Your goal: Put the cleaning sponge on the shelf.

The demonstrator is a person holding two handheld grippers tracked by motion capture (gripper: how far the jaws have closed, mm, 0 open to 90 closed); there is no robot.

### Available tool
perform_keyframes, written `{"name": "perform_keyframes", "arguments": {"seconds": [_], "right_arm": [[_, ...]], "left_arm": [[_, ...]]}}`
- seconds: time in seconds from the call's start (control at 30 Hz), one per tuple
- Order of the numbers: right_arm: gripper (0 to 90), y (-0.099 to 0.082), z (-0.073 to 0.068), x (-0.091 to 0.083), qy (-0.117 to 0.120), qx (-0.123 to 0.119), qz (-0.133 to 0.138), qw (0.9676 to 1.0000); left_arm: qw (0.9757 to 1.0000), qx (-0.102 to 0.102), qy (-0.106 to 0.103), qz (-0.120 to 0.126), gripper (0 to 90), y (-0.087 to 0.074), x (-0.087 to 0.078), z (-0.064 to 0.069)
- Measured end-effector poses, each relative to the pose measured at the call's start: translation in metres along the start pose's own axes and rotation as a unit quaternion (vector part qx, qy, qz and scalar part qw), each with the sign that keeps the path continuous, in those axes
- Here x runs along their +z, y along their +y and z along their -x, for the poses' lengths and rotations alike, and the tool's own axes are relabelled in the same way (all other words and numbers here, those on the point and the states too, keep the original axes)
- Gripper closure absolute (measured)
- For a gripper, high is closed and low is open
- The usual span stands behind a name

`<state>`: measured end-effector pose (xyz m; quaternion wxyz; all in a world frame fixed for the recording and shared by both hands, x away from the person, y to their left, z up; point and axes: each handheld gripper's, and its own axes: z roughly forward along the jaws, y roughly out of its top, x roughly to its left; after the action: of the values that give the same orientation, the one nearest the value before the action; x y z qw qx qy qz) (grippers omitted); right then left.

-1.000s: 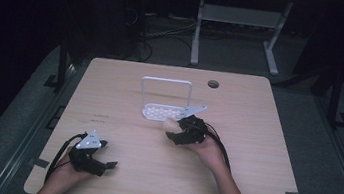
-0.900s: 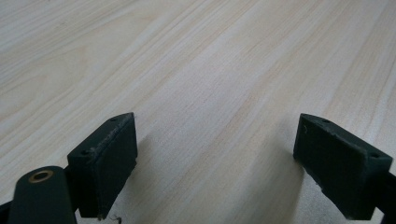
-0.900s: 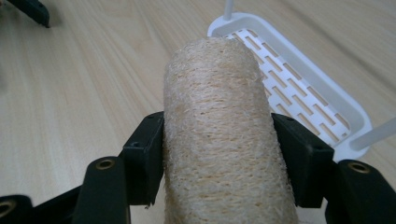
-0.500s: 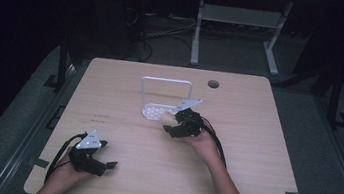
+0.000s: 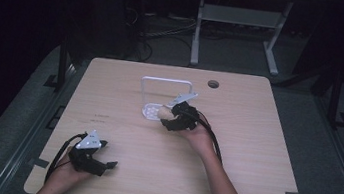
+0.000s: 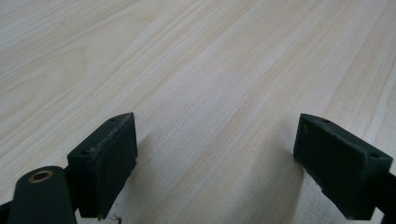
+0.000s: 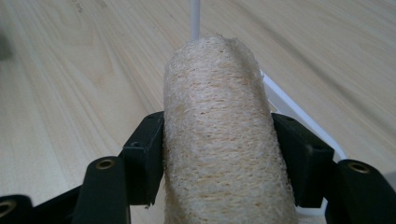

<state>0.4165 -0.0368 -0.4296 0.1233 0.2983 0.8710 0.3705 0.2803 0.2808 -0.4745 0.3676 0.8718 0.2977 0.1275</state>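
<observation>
A tan loofah sponge (image 7: 217,135) stands between the two black jaws of my right gripper (image 7: 217,154), which is shut on it. From above, the right gripper (image 5: 170,117) holds that loofah sponge (image 5: 163,110) at the near edge of a small white rack (image 5: 152,110) with an upright wire frame. A white rod and a corner of the rack (image 7: 299,112) show behind the sponge. My left gripper (image 5: 106,165) rests near the table's front left, open, with bare wood between its pads (image 6: 109,158).
The wooden table (image 5: 255,138) has a round cable hole (image 5: 213,84) at the back right. Dark floor, cables and a metal stand lie beyond the far edge.
My right gripper has carried the loofah sponge a little to the left and away, closer to the white rack. The left gripper has stayed put.
</observation>
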Motion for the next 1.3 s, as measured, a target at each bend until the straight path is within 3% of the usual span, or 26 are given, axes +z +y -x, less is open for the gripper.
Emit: {"name": "perform_keyframes", "arguments": {"seconds": [0.6, 1.3], "right_arm": [[38.5, 0.017, 0.002, 0.029, -0.012, 0.004, -0.006, 0.9999], [38.3, 0.014, 0.007, 0.052, -0.025, 0.018, -0.023, 0.9993]], "left_arm": [[1.0000, -0.001, -0.001, 0.001, 13.0, 0.000, 0.000, 0.000], [1.0000, -0.001, -0.001, 0.001, 13.0, 0.000, 0.000, 0.000]]}}
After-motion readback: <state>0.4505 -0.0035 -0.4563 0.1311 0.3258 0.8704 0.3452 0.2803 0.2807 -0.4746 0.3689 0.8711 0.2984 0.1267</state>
